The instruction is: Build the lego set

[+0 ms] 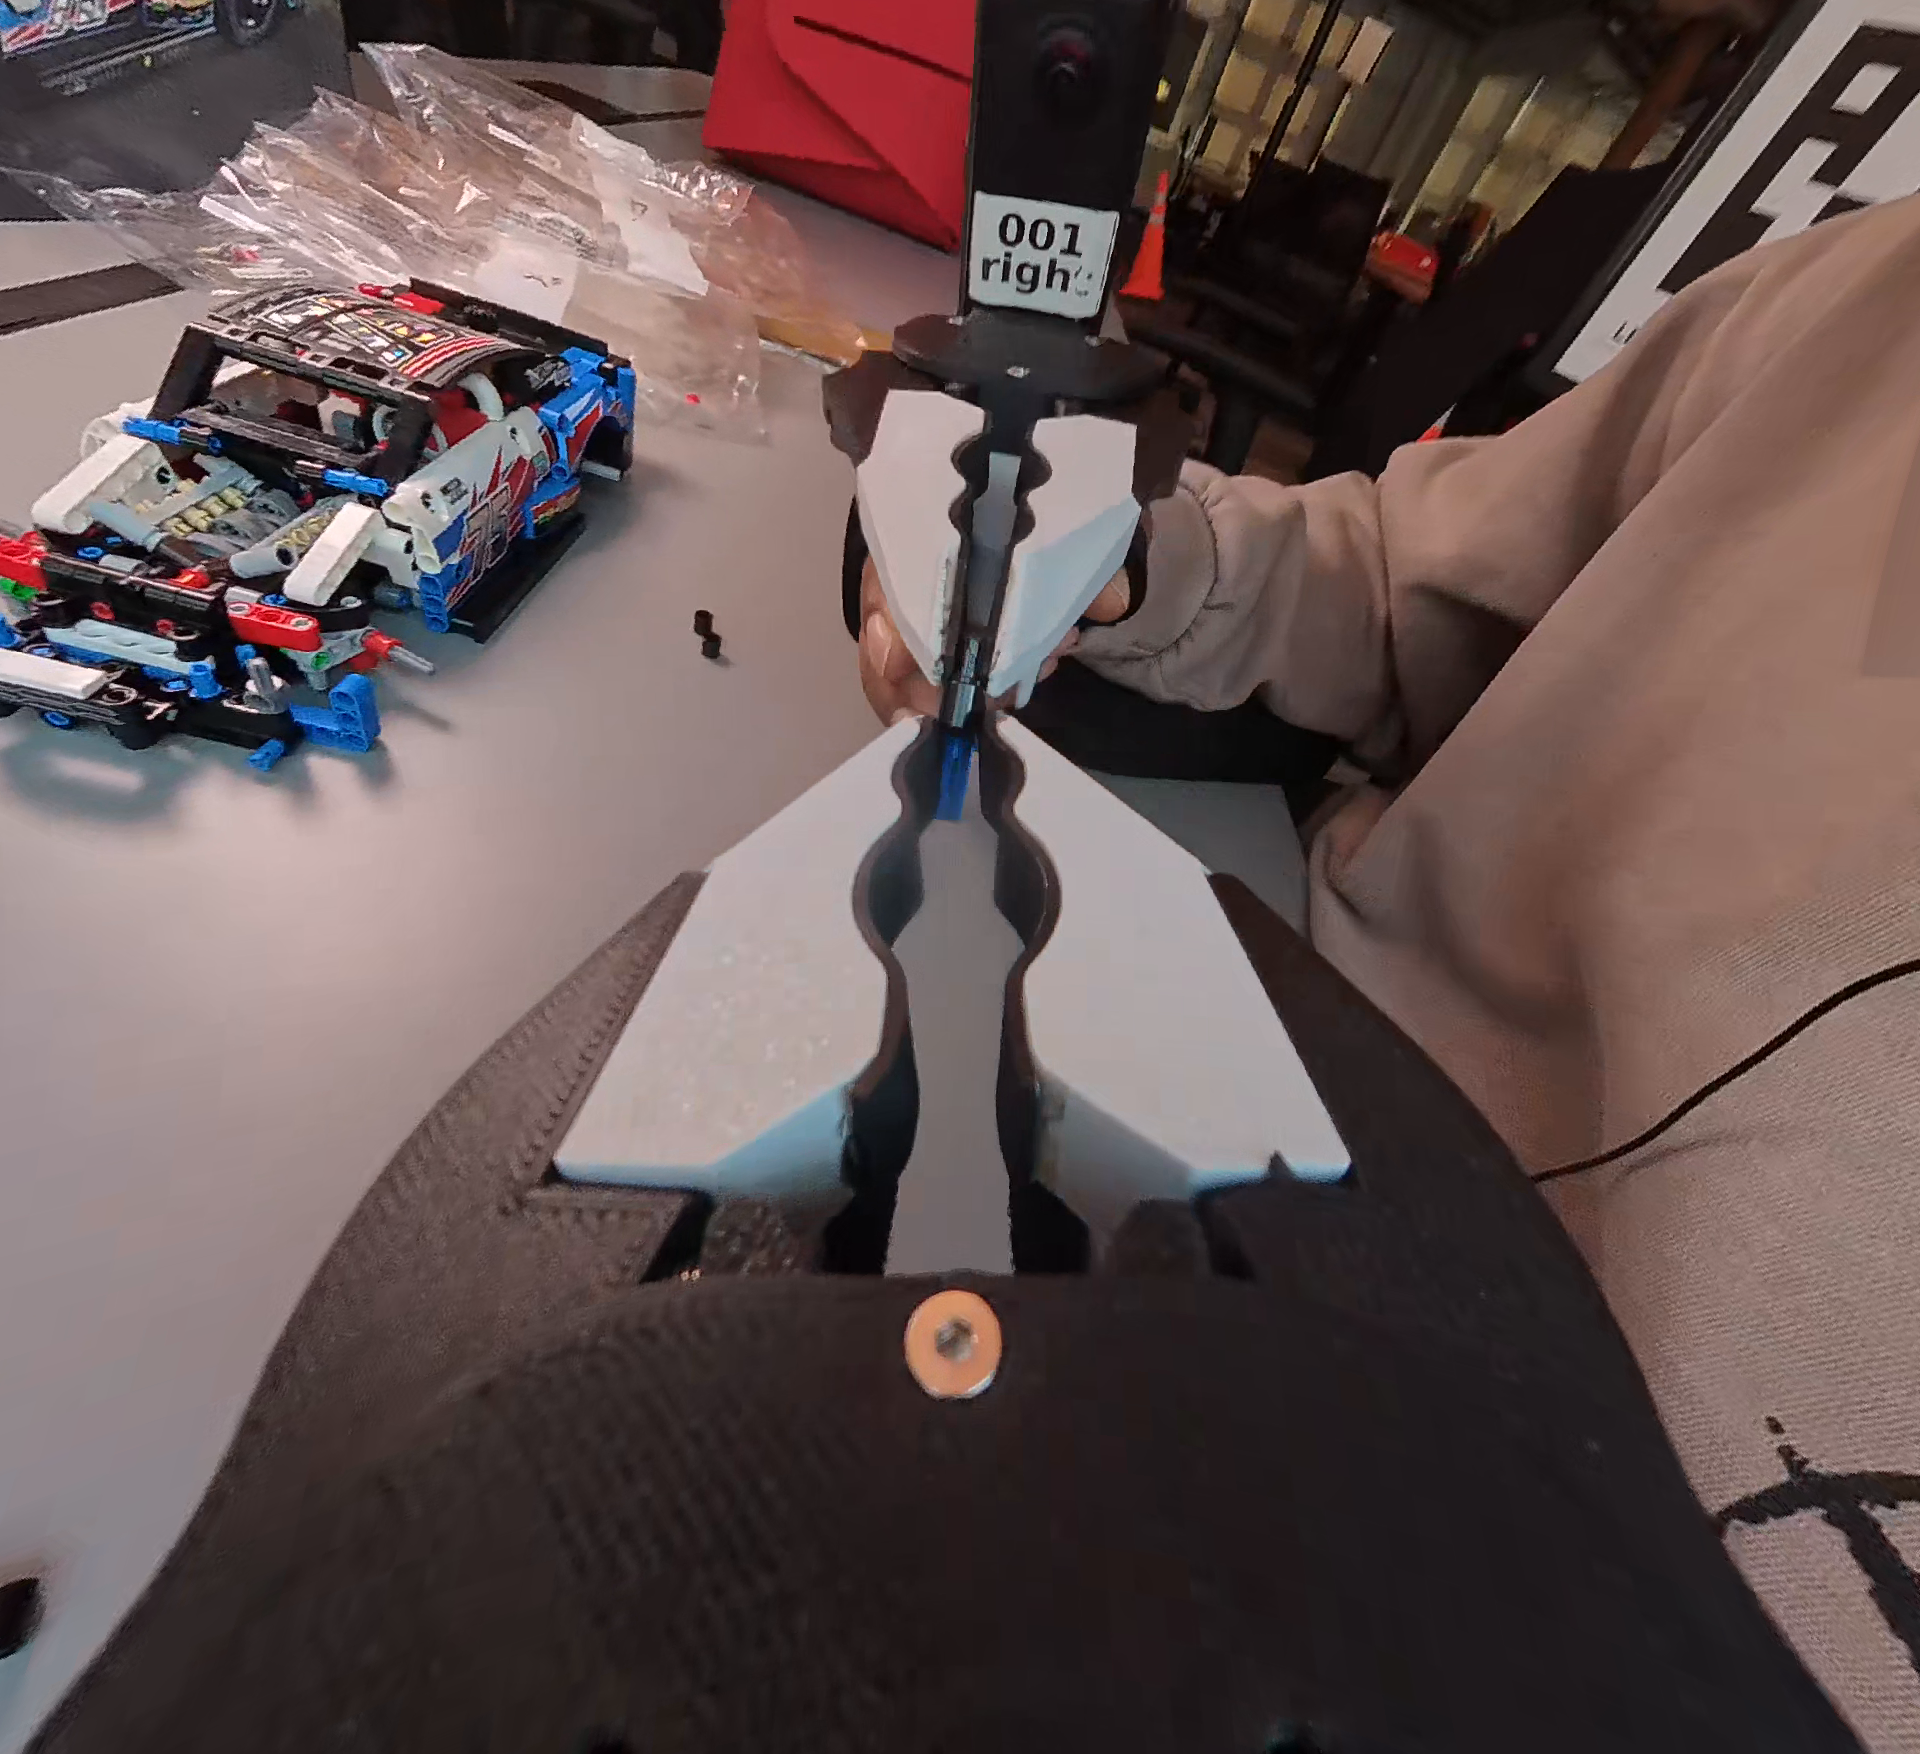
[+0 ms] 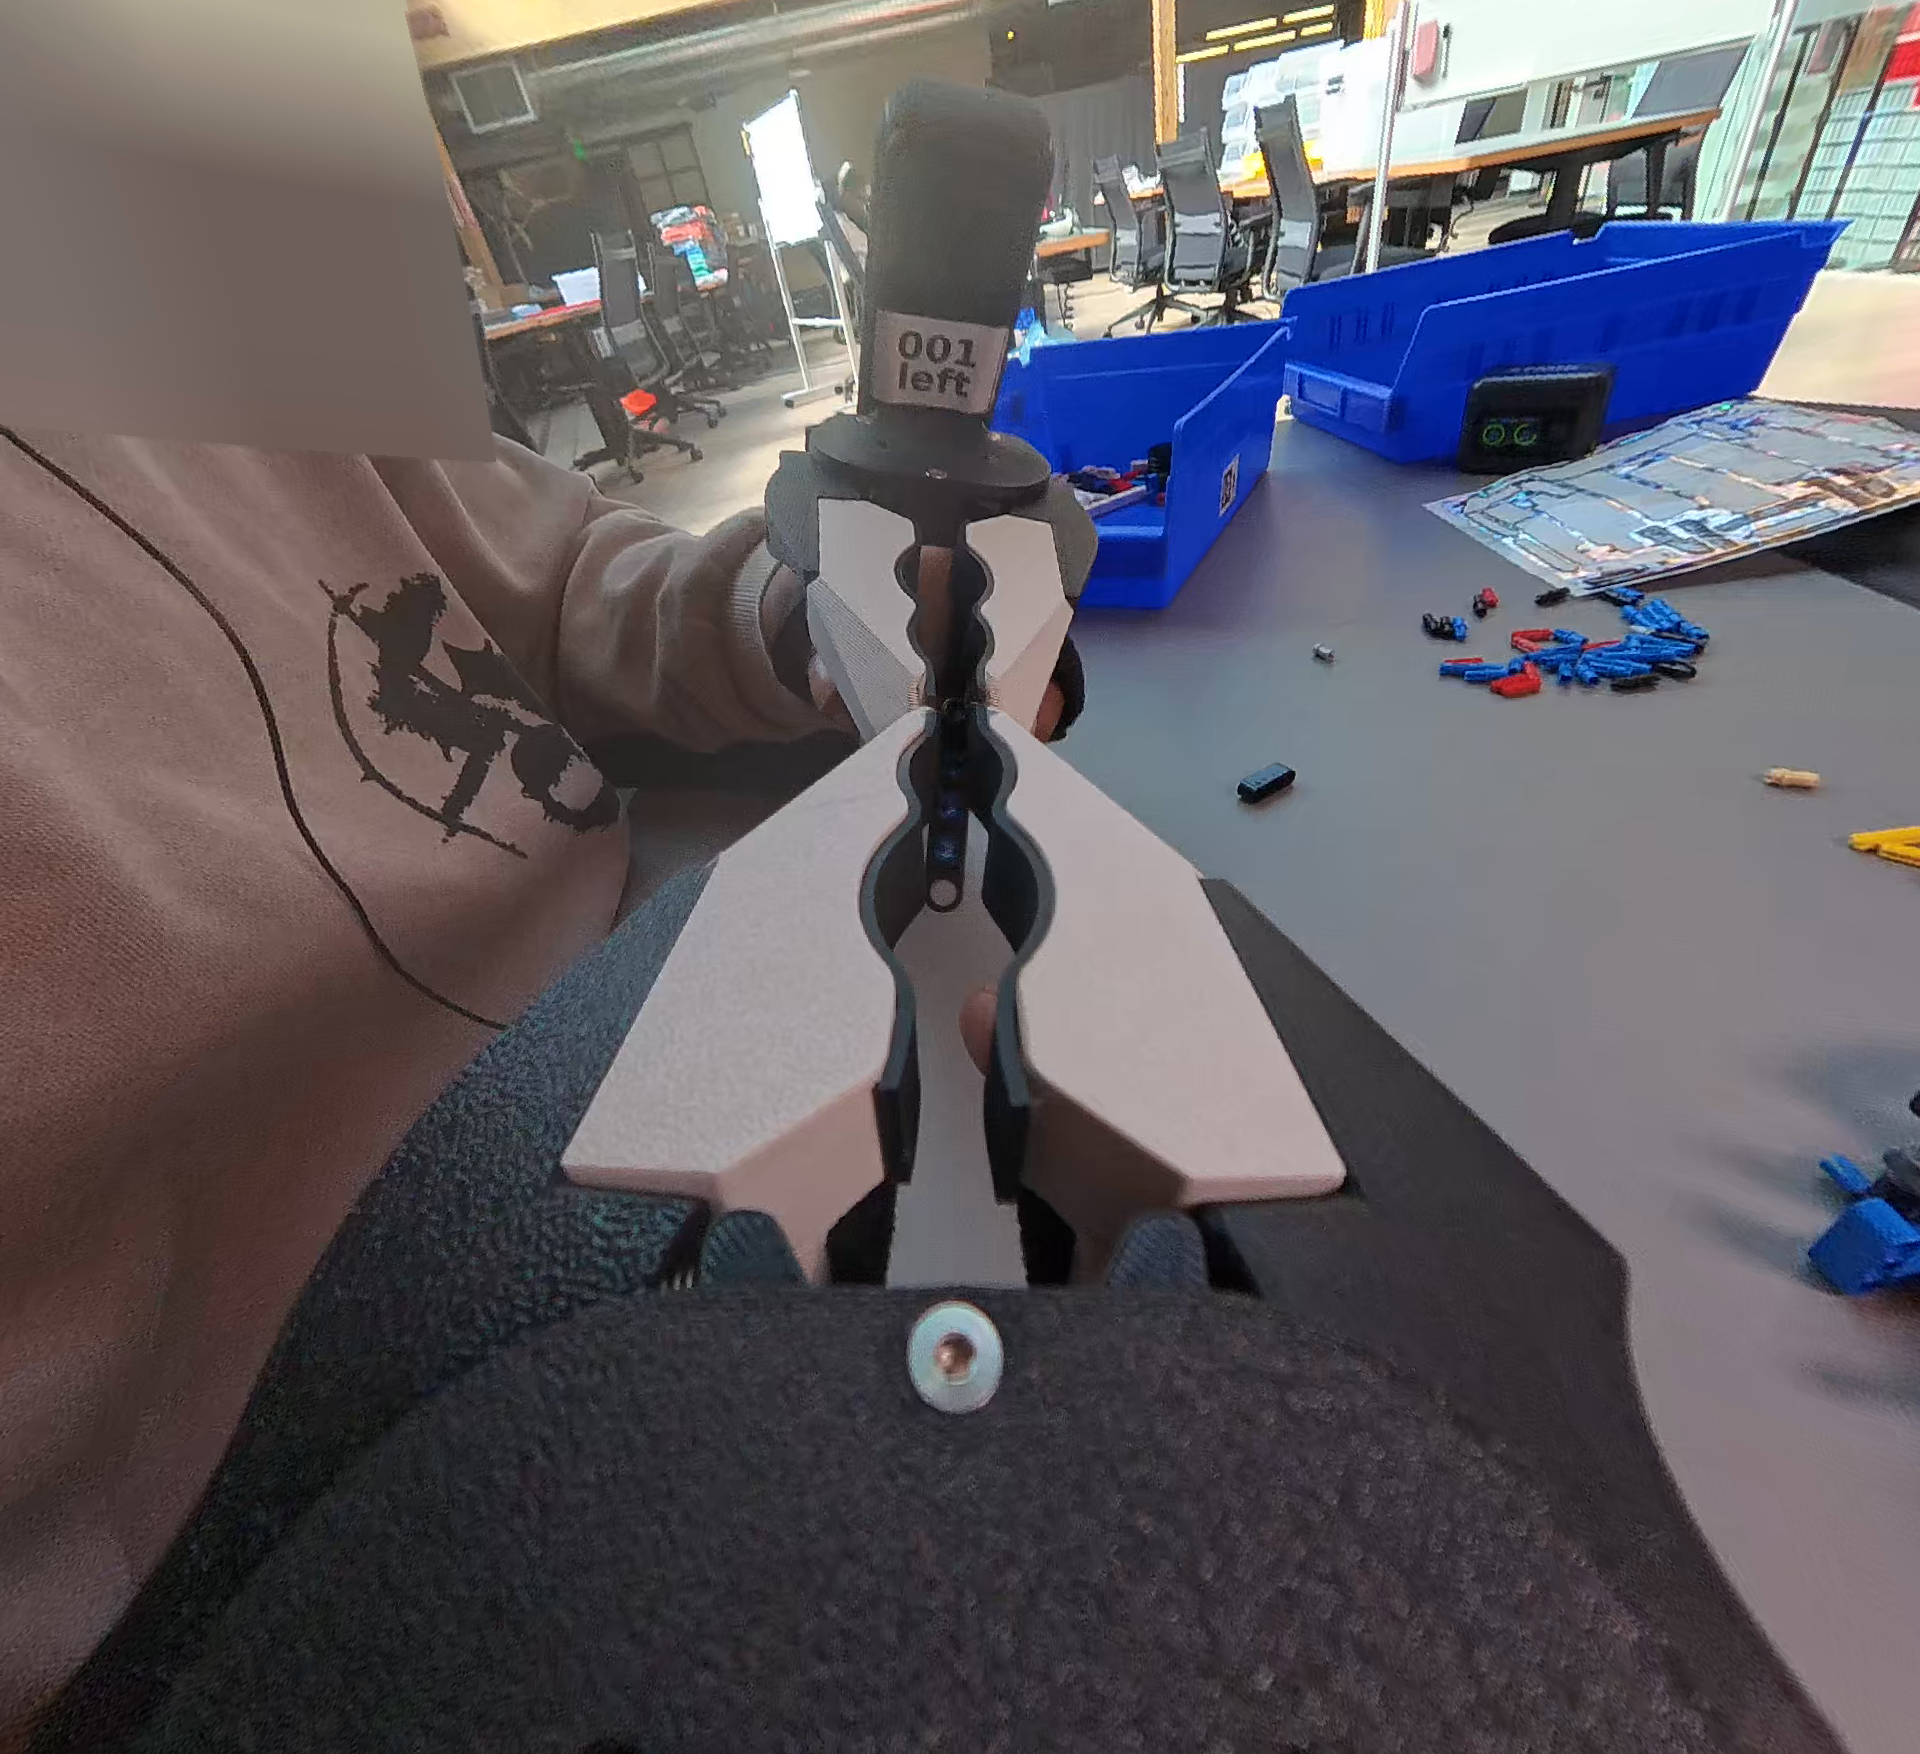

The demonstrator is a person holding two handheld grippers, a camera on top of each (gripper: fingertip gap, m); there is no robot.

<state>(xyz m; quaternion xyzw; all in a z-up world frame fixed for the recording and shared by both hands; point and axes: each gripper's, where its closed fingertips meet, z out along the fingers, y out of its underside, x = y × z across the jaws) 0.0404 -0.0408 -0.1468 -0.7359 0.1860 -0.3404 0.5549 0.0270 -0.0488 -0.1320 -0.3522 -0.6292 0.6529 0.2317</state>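
Two tongs tip to tip — left tongs (image 1: 961, 759) pinching blue pin (image 1: 957, 774), right tongs (image 2: 951, 748) clamping black beam (image 2: 945, 831).

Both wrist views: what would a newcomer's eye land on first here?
The two grippers meet tip to tip above the table: the left gripper pinches a small blue piece, and the right gripper clamps a thin black beam. Next comes the half-built race car to the left, then the loose pins before two blue bins.
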